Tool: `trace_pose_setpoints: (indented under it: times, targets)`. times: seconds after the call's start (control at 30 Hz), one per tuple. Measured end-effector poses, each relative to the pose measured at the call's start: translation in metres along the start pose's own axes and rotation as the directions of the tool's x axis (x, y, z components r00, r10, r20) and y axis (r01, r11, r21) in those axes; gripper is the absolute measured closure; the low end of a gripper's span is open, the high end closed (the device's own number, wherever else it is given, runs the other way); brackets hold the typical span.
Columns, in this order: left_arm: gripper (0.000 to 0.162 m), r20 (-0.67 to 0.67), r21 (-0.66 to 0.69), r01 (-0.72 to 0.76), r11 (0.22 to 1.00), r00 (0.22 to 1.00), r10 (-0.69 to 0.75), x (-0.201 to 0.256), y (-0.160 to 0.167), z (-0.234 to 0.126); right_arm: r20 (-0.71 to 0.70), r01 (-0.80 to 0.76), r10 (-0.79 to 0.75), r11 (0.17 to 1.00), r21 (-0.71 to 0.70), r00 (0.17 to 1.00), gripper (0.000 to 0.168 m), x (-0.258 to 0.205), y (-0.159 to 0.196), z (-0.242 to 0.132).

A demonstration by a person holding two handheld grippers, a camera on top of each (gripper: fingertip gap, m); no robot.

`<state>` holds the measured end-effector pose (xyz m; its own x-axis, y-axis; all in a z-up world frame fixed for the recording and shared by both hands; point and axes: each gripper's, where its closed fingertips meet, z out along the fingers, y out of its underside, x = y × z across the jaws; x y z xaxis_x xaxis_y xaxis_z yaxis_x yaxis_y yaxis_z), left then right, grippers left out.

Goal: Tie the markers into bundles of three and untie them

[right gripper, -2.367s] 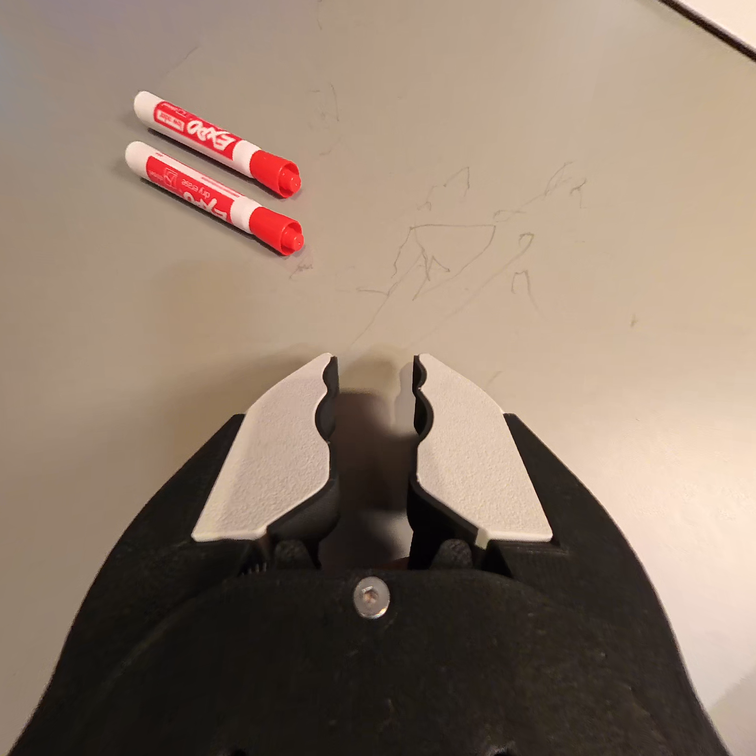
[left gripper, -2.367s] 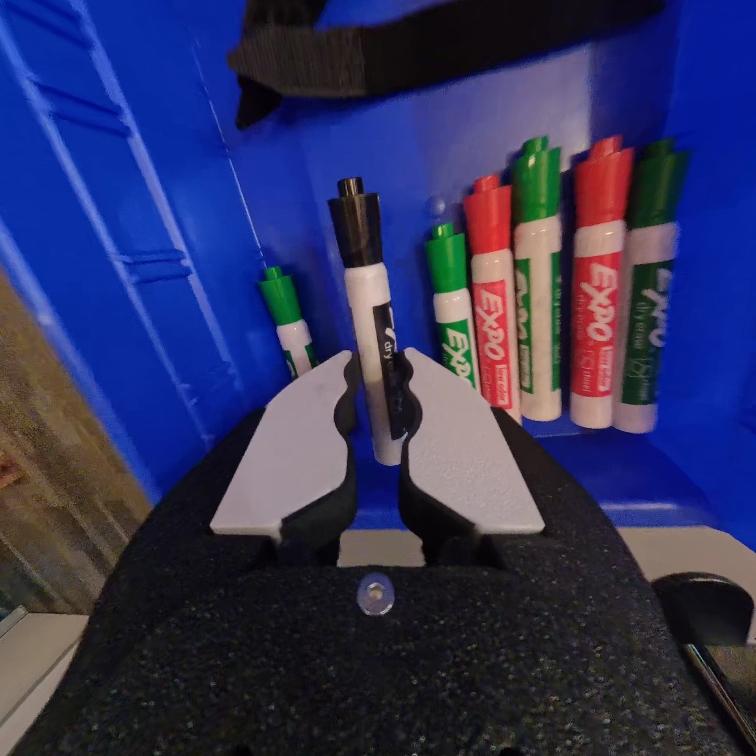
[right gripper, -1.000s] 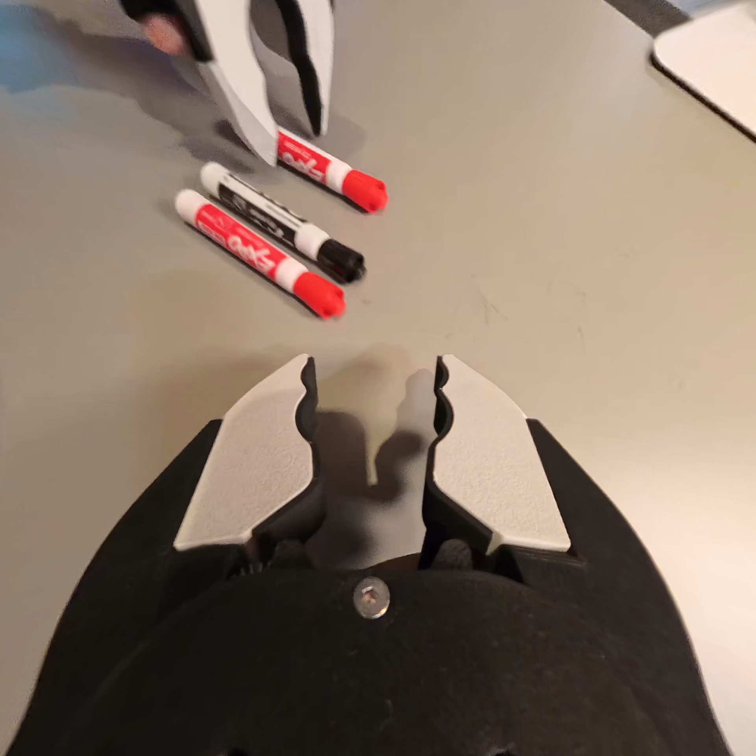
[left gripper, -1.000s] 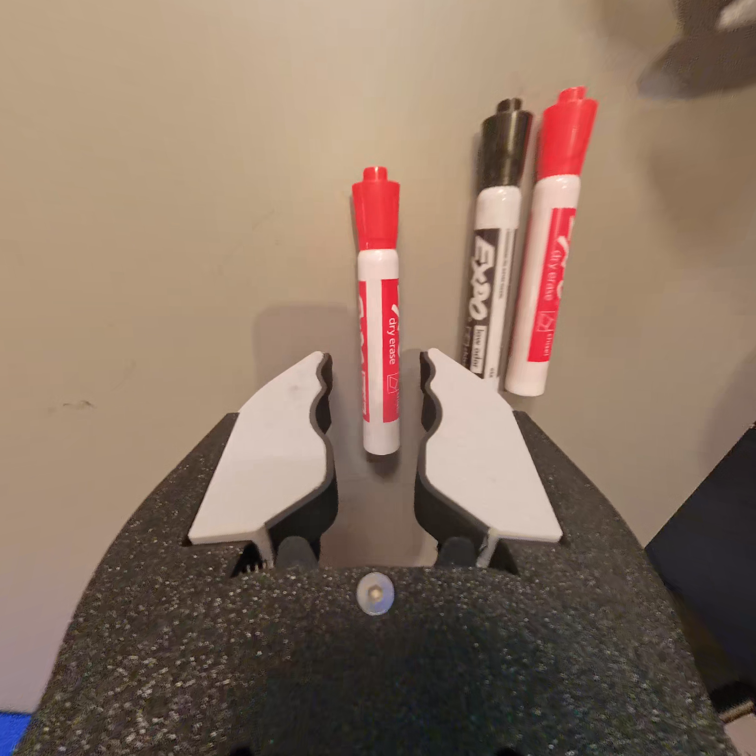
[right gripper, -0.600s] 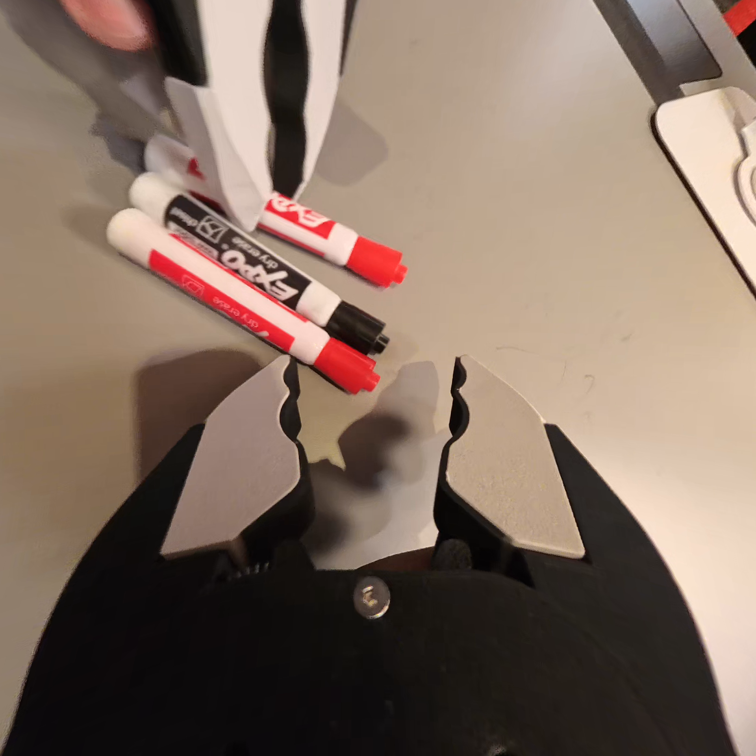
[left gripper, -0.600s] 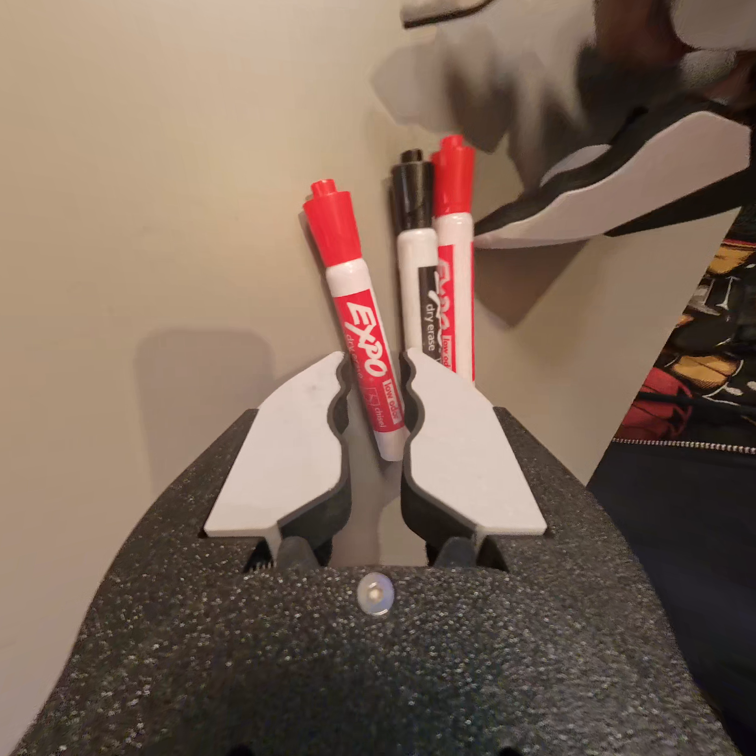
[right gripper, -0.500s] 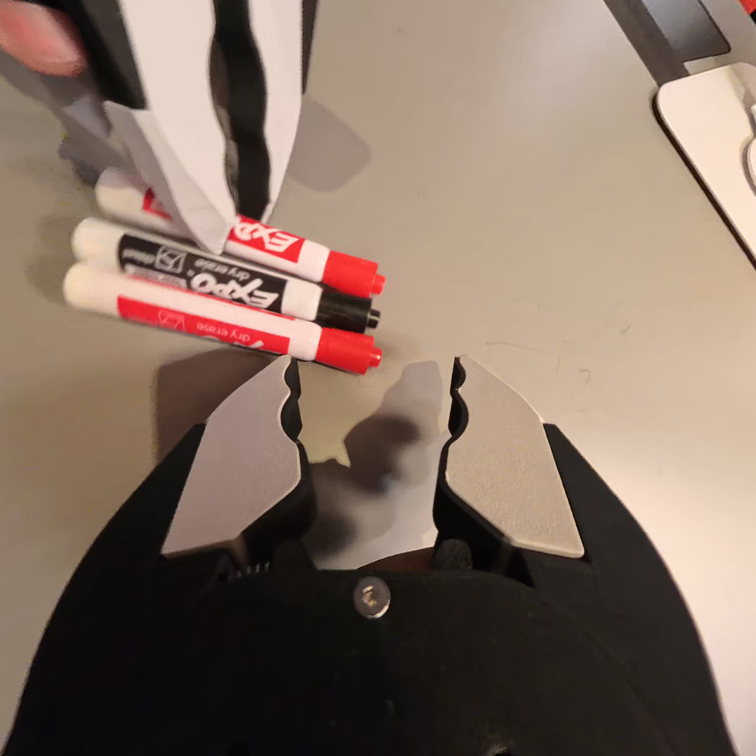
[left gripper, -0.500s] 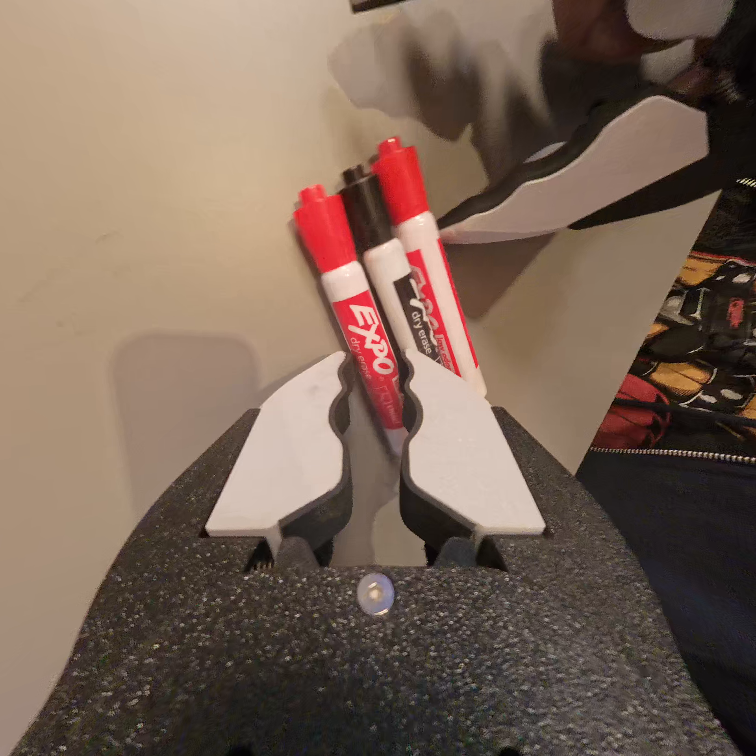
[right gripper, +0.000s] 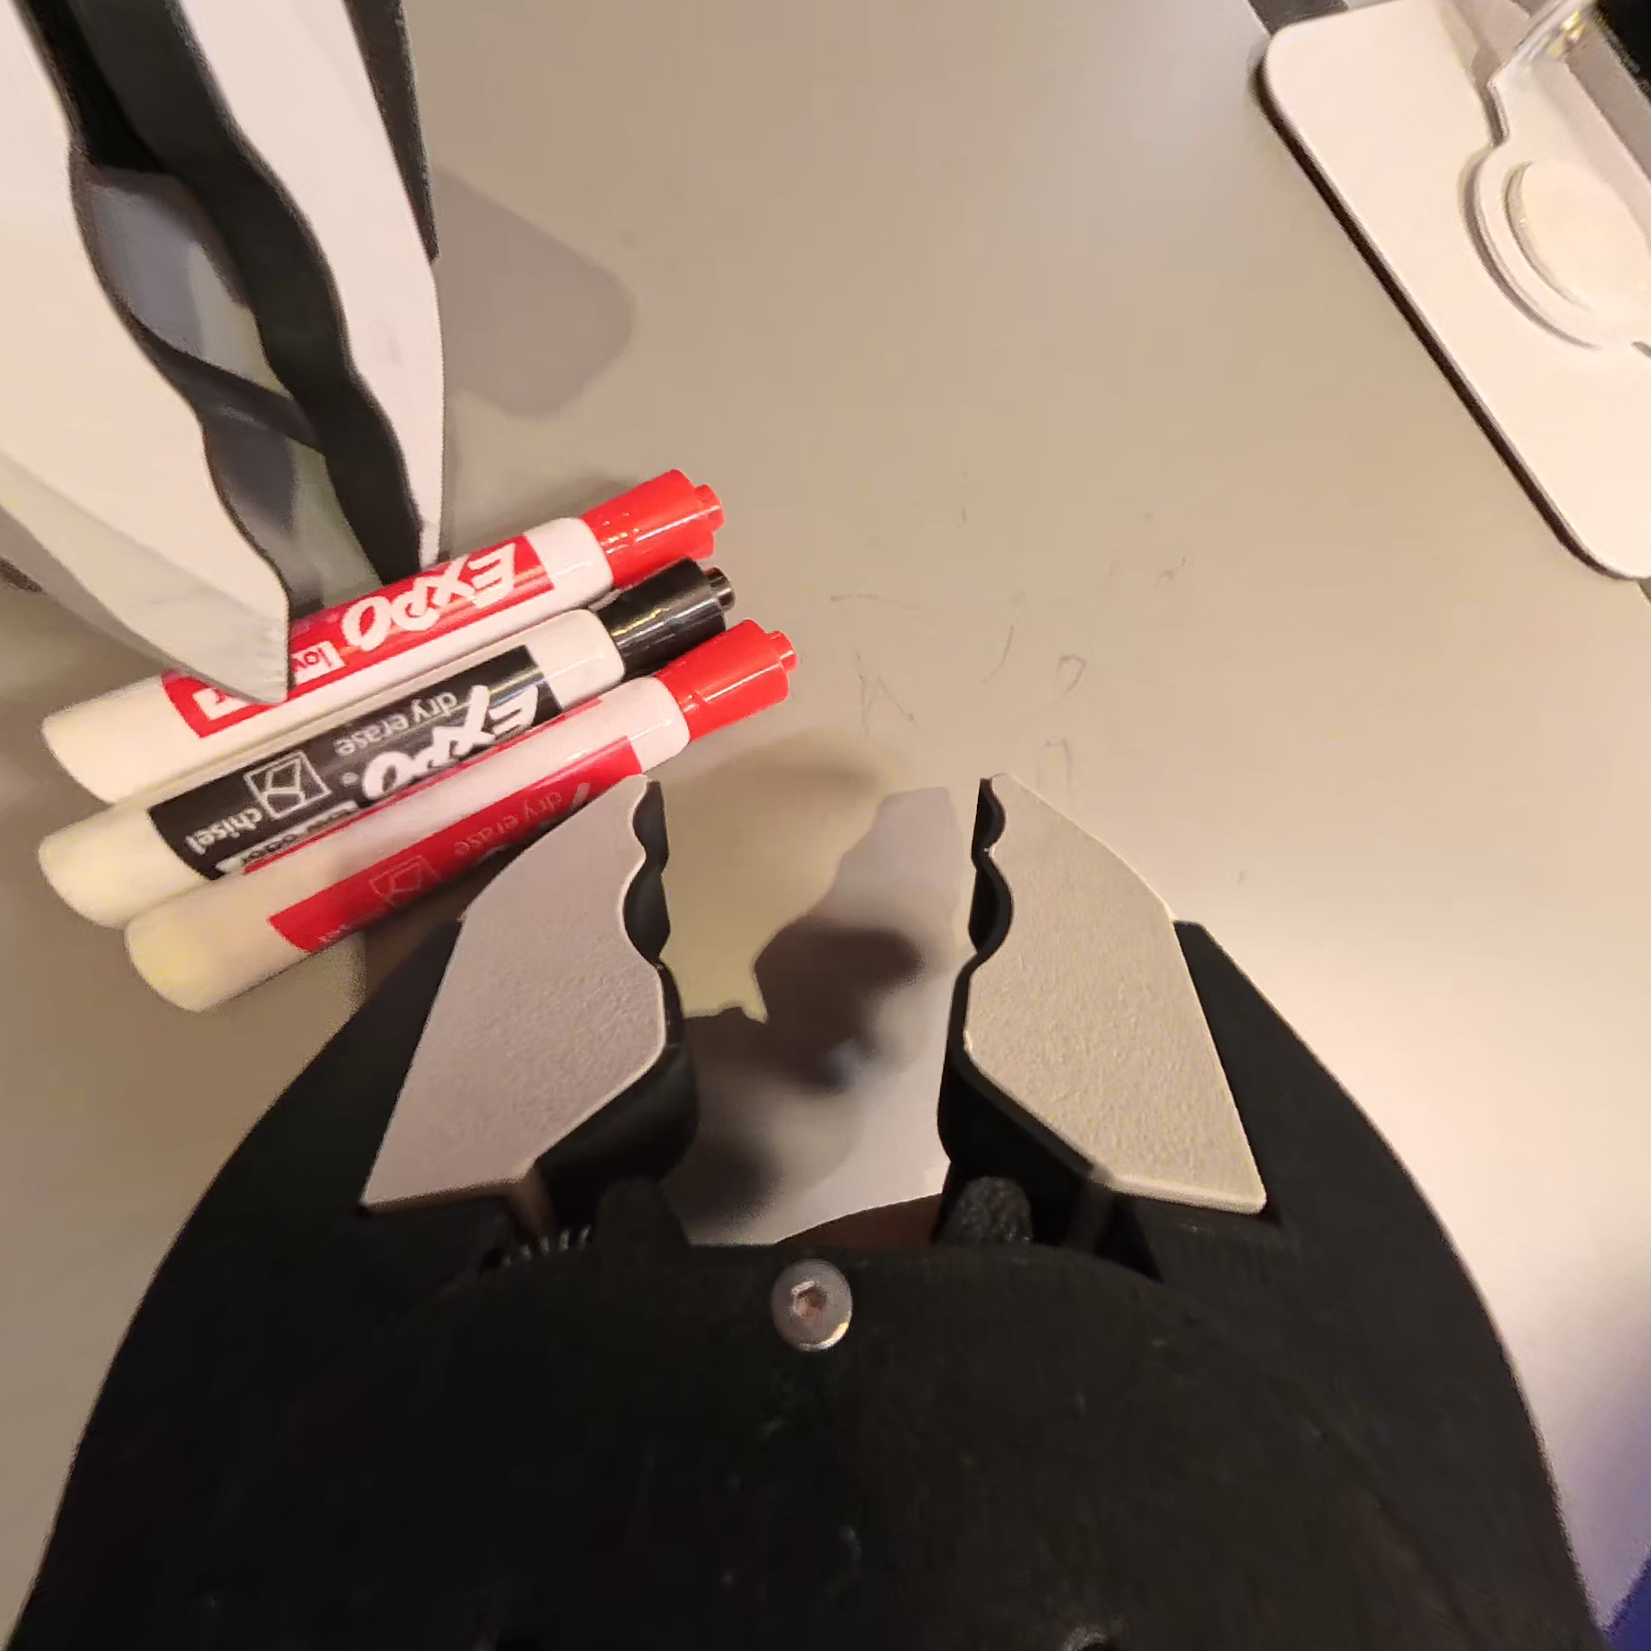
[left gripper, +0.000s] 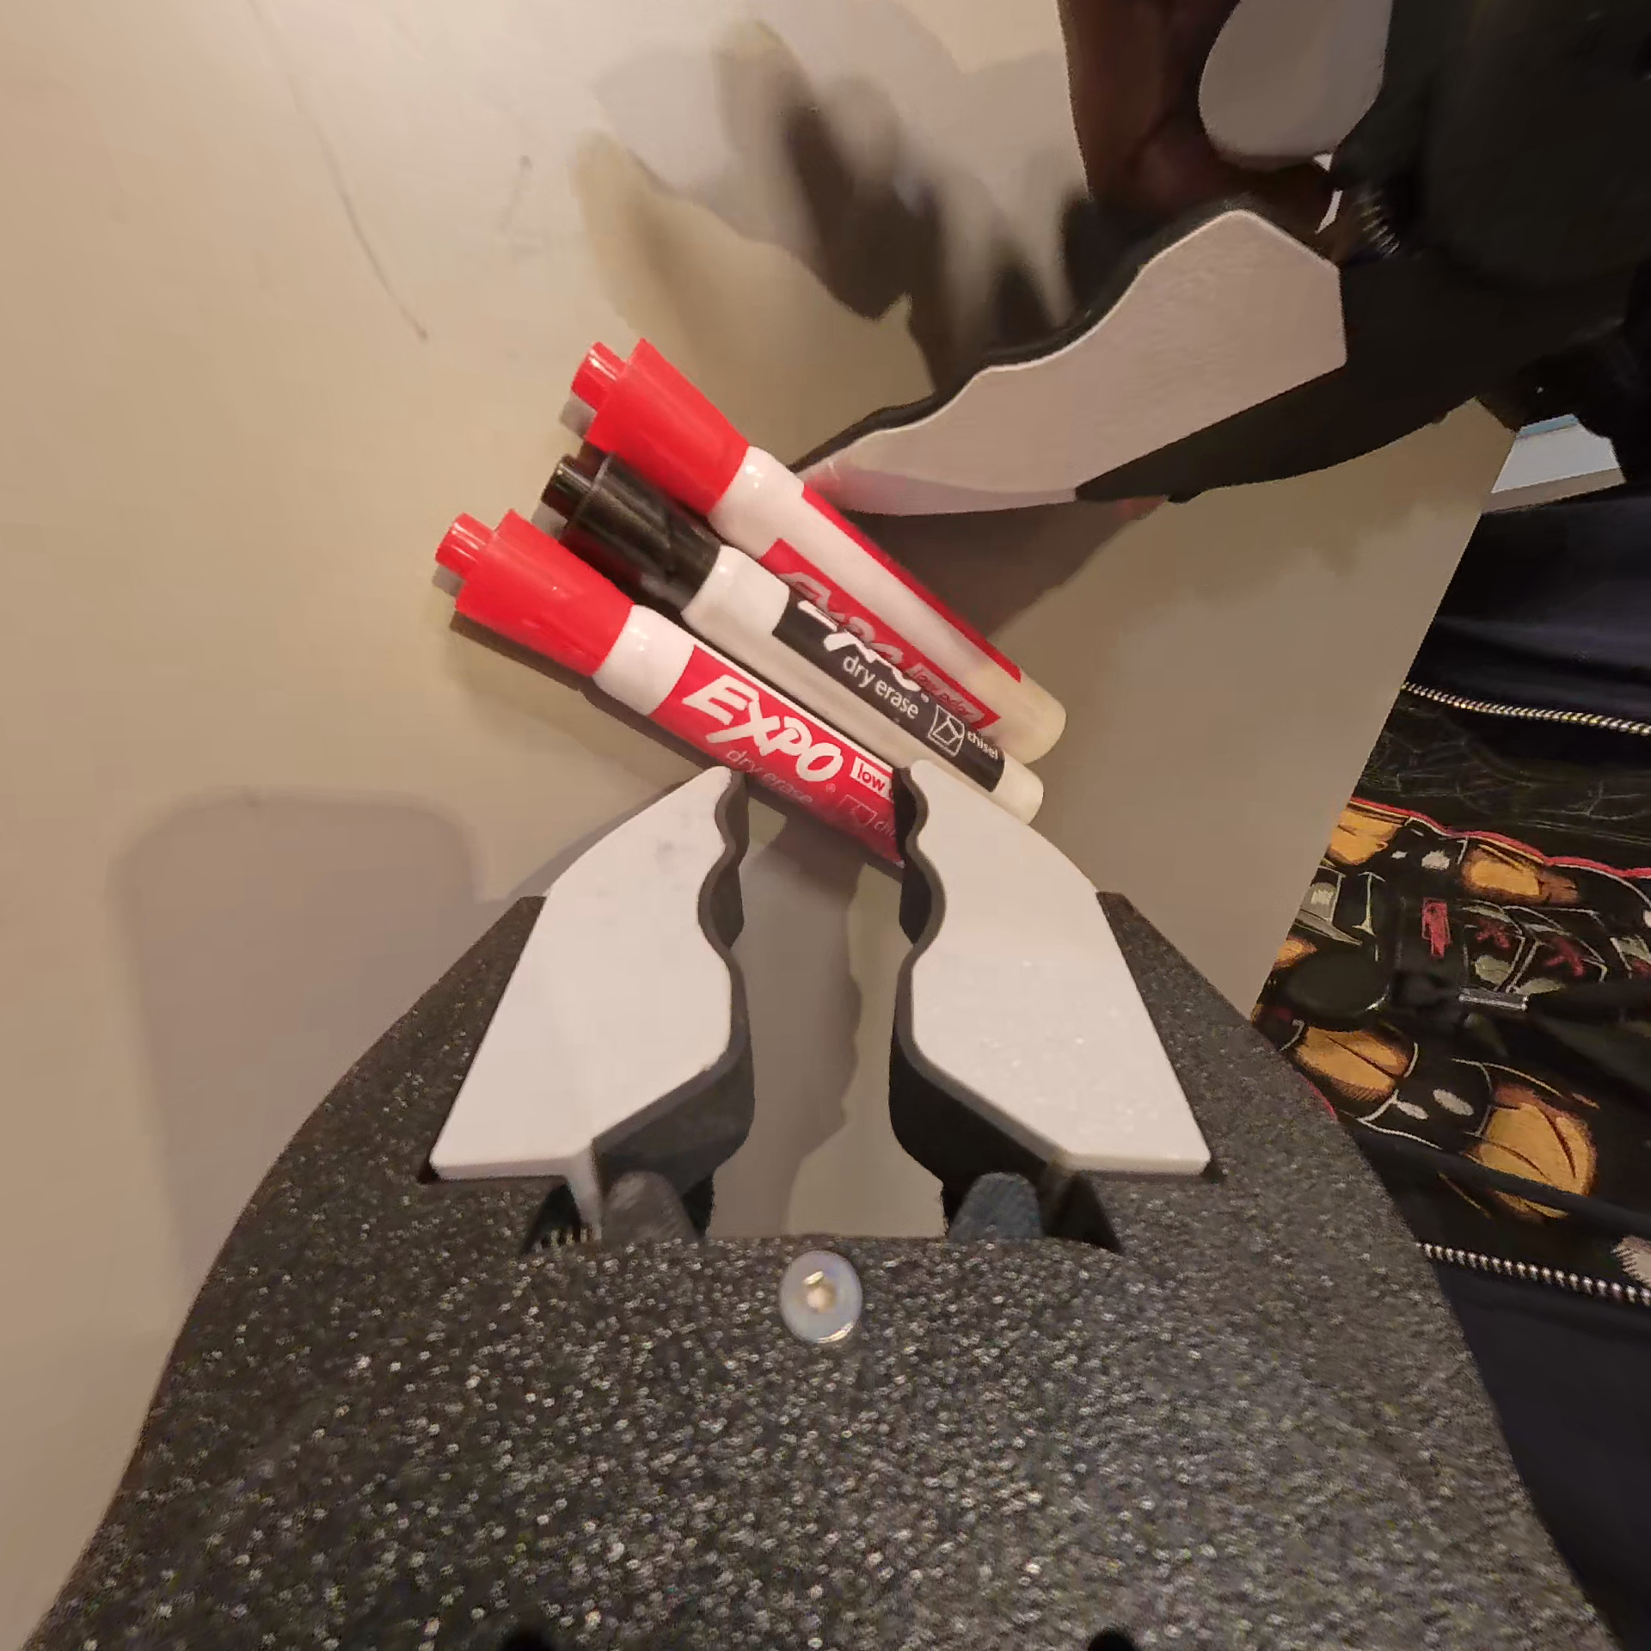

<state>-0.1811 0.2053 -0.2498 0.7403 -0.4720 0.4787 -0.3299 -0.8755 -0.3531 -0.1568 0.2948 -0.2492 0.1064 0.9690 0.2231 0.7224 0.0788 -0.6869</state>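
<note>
Markers lie side by side on the bench, three of them touching: a red marker [right gripper: 384,616] farthest from the right camera, a black marker [right gripper: 393,724] in the middle, and a second red marker [right gripper: 500,786] nearest it. No tie or band is visible around them.

The left hand-held gripper [left gripper: 817,786] has its jaws slightly parted around the body of the first red marker [left gripper: 715,706], tips at the barrel; whether they pinch it I cannot tell. The right hand-held gripper [right gripper: 817,791] is open and empty, its left finger [right gripper: 554,947] against the second red marker.

Risks, as I judge them: round barrels roll, so either gripper pressing unevenly could split the row or ride one marker over another. Squeezing only one marker could lift it out alone. The markers lie near the bench edge shown in the left view, so a hard nudge might send one off.
</note>
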Motion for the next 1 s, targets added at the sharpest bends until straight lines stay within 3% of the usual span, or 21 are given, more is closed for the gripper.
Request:
trace_pose_setpoints:
  times: [0.37,0.5,0.63,0.73,0.9,1.0]
  targets:
    - [0.128,-0.009,0.056,-0.025,0.998,1.000,0.026,-0.007,-0.003,-0.007,0.036,-0.019,0.018,1.000,0.016,0.999,0.102,-0.002,0.007,-0.008]
    - [0.128,0.023,0.051,-0.031,0.998,0.999,0.030,-0.008,0.005,-0.033,0.030,-0.040,0.040,0.999,0.022,0.999,0.102,0.001,0.008,-0.009]
    - [0.127,0.081,0.105,-0.037,0.994,0.996,0.029,-0.014,0.016,-0.089,0.037,-0.049,0.047,0.998,0.036,0.998,0.103,0.001,0.008,-0.011]
    - [0.126,0.198,0.149,-0.019,0.989,0.980,-0.011,-0.042,0.040,-0.151,0.037,-0.066,0.065,0.997,0.043,0.997,0.104,0.003,0.007,-0.011]
    - [0.126,0.463,0.255,0.097,0.962,0.861,-0.209,-0.132,0.117,-0.280,0.049,-0.110,0.108,0.992,0.058,0.993,0.105,0.007,0.006,-0.013]
    - [0.126,0.547,0.257,0.167,0.952,0.787,-0.286,-0.192,0.169,-0.329,0.060,-0.128,0.125,0.990,0.053,0.990,0.106,0.008,0.006,-0.011]
